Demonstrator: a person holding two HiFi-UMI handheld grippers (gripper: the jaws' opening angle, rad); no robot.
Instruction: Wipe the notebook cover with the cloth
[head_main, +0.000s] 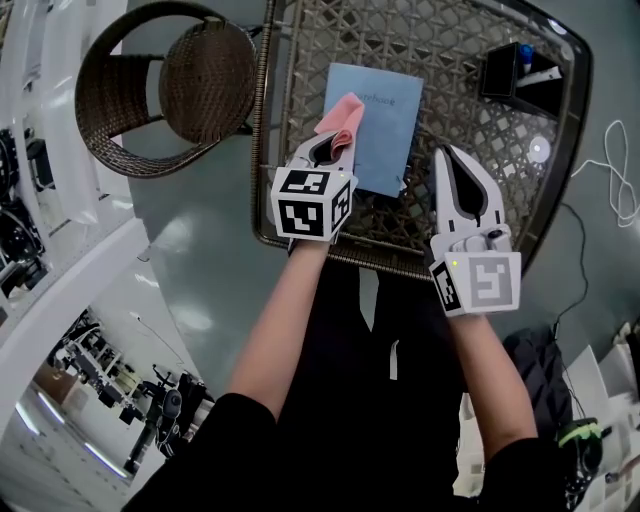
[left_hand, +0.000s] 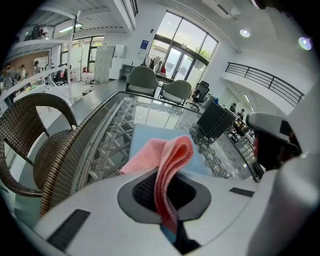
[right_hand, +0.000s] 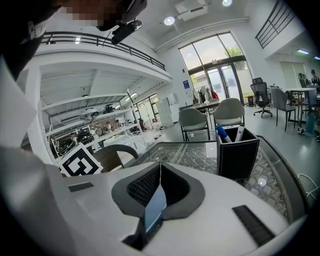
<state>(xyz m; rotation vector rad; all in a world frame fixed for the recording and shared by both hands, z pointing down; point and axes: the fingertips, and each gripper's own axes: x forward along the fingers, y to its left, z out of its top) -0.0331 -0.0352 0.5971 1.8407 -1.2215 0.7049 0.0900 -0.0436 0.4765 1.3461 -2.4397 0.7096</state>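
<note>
Glass-topped wicker table (head_main: 445, 55). Blue notebook (head_main: 388, 130) lies flat on it, long axis running away from the person, far end leaning slightly right. Pink cloth (head_main: 342, 118) overlaps the notebook's left edge, pinched in the left gripper (head_main: 330, 150). Right gripper (head_main: 448, 158) closed, empty, just beside the notebook.

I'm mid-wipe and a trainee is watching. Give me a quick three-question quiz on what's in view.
1. True or false: the left claw is shut on the pink cloth, at the left edge of the blue notebook.
2. Where does the black pen holder stand? A: on the notebook. B: on the table, to the right of the notebook. C: in the right claw.
3. Fill in: the right claw is shut and holds ____.

Key: 1 true; 2 B; 3 nothing.
</note>
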